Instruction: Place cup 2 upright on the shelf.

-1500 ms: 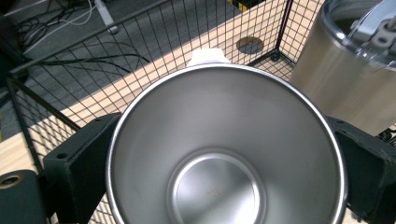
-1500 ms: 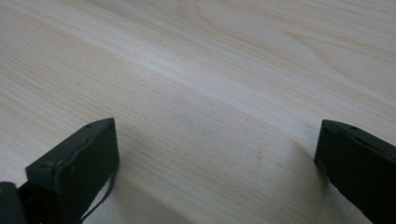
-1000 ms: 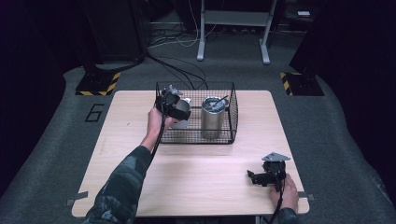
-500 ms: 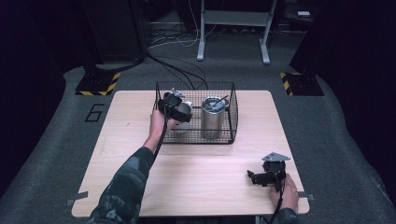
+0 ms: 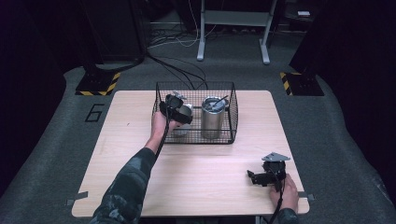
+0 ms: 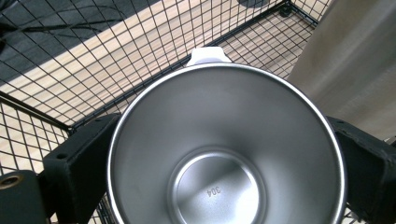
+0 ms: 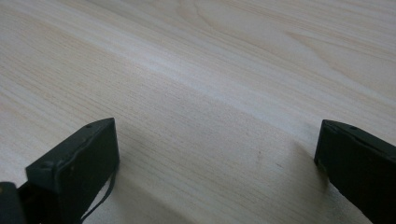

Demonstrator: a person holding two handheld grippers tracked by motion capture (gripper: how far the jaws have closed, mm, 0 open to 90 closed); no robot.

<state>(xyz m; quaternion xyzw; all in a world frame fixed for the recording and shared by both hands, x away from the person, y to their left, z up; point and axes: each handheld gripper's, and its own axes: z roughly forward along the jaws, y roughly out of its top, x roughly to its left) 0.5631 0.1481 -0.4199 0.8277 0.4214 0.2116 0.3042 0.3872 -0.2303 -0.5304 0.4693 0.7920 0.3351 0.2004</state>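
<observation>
- High view: near the middle of the frame a black wire basket (image 5: 232,114) stands on the pale wooden worktop (image 5: 116,154). The left claw (image 5: 176,108) sits over the basket's left part with a small steel cup (image 5: 183,122) at its tip; a taller steel tumbler (image 5: 213,116) with something thin lying across its mouth stands just beside it, in the basket's right part. In the lower right the right claw (image 5: 256,178) lies low on the worktop under the person's hand, well apart from the basket.
- Left gripper view: the cup (image 6: 224,149) is seen from above, round, smooth and brushed inside, with a small white tab (image 6: 208,55) at its far rim. The black jaws press its rim on both sides, so this claw grips the cup. Wire mesh (image 6: 93,56) lies around and below; the tumbler's (image 6: 355,65) matte wall rises at the upper right.
- Right gripper view: the jaws stand wide apart, holding nothing, over bare wood grain (image 7: 210,93).
- To do this step well, I judge the cup should stay level and travel straight up or down, clear of the tumbler and the mesh, with a firm squeeze on the slick metal.
</observation>
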